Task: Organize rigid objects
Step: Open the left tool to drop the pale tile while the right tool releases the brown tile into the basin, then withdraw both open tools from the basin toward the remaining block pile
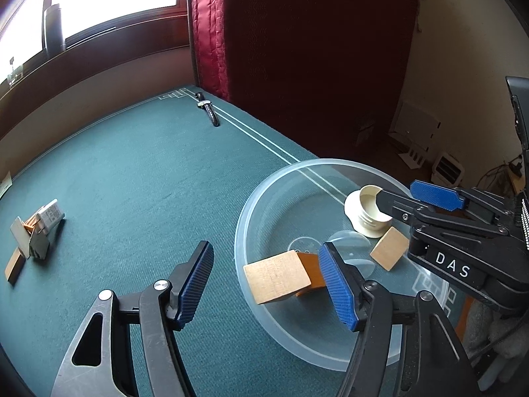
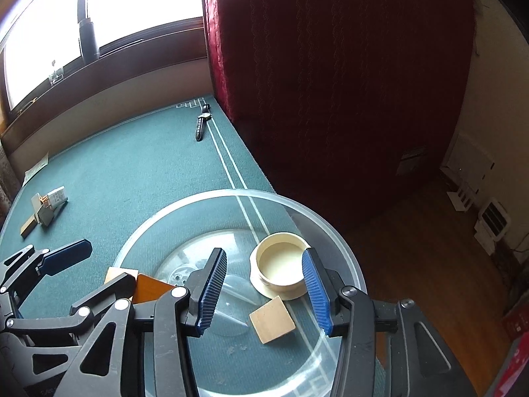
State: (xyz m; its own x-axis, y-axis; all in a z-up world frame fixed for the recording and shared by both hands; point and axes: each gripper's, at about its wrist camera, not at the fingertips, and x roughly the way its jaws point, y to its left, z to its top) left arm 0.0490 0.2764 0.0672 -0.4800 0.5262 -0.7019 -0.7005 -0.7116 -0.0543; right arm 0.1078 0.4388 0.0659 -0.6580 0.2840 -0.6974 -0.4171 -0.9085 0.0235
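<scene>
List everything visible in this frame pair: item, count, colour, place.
Clear bowl: 1, transparent, near right edge of table.
Wooden blocks: 3 in bowl, two pale, one orange-brown.
White cup: 1, cream, in bowl, upright.
Wristwatch: 1, black strap, far end of table.
Small pile: count unclear, white, grey and wooden pieces, table's left side.
Table cover: 1, teal, white border lines.
Curtain: 1, dark red, beyond table.
Left gripper: blue pads, open, over bowl's rim.
Right gripper: blue pads, open, above bowl.
</scene>
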